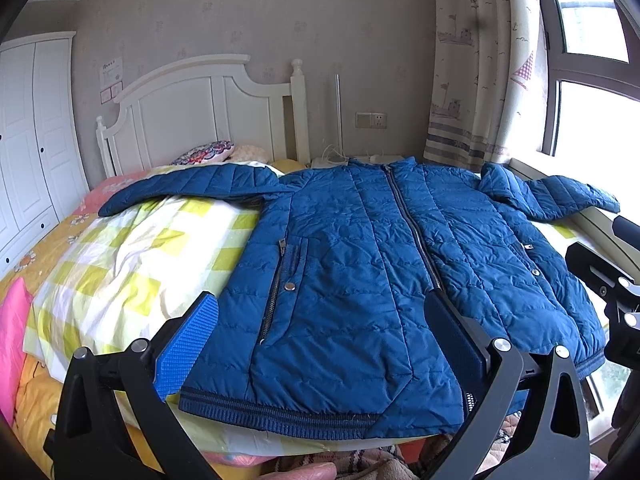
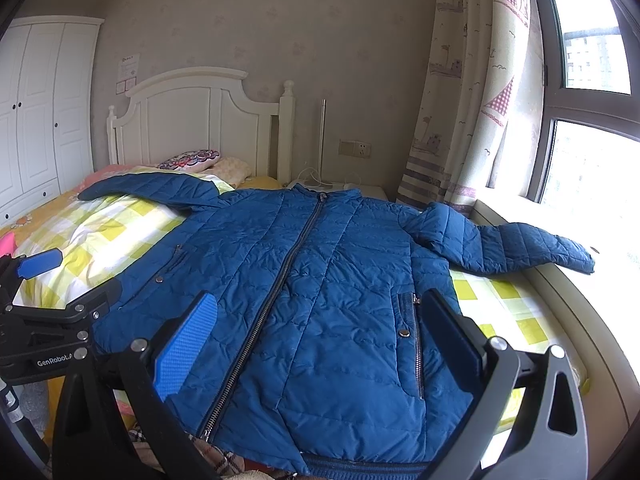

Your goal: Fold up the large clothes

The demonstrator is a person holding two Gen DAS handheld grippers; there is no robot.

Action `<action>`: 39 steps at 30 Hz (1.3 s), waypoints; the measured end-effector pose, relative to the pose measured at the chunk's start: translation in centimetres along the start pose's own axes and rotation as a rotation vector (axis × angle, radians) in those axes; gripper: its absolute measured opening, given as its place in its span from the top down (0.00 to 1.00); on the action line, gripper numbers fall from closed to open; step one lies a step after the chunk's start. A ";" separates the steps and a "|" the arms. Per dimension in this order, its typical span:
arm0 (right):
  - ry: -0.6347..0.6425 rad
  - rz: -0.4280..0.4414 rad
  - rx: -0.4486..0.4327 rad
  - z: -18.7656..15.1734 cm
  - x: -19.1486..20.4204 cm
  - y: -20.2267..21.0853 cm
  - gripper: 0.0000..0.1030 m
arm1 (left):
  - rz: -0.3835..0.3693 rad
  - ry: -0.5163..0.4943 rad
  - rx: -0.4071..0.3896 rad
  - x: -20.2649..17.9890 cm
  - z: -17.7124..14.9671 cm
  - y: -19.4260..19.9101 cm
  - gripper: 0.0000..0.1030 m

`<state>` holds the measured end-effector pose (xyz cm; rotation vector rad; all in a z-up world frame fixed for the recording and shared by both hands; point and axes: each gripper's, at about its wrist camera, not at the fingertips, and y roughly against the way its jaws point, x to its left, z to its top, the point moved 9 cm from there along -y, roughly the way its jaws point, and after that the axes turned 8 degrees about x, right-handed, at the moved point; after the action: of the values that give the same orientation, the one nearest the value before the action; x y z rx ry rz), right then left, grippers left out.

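A large blue quilted jacket (image 1: 360,264) lies flat and zipped on the bed, front up, collar toward the headboard, both sleeves spread out sideways. In the right wrist view the same jacket (image 2: 320,280) fills the middle. My left gripper (image 1: 320,316) hovers open above the hem on the jacket's left half, with nothing between its fingers. My right gripper (image 2: 320,316) is open above the hem on the right half, near the pocket zip. The left gripper (image 2: 44,280) also shows at the left edge of the right wrist view, and part of the right gripper (image 1: 612,280) at the right edge of the left wrist view.
The bed carries a yellow-and-white checked quilt (image 1: 132,256) and pillows (image 1: 208,152) by the white headboard (image 1: 200,108). A window sill (image 2: 560,240) and curtain (image 2: 460,120) run along the right; one sleeve (image 2: 520,244) rests on the sill. White wardrobe (image 1: 28,140) stands at left.
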<state>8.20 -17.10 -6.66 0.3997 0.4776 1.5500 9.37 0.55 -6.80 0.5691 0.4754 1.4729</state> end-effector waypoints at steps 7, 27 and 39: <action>-0.010 0.001 0.039 -0.7 -0.5 -1.5 0.02 | -0.013 0.006 0.067 0.0 -0.7 -1.9 0.04; -0.585 -0.211 0.300 0.1 -30.3 -20.9 0.02 | 0.013 -0.008 0.336 0.0 11.0 -27.3 0.04; -0.812 -0.411 0.295 1.4 -42.8 -30.3 0.83 | -0.003 0.050 0.429 0.6 9.3 -31.9 0.04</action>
<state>36.21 -59.46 -19.84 1.0327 0.1270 0.8157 40.16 0.21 -19.37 0.8685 0.8415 1.3898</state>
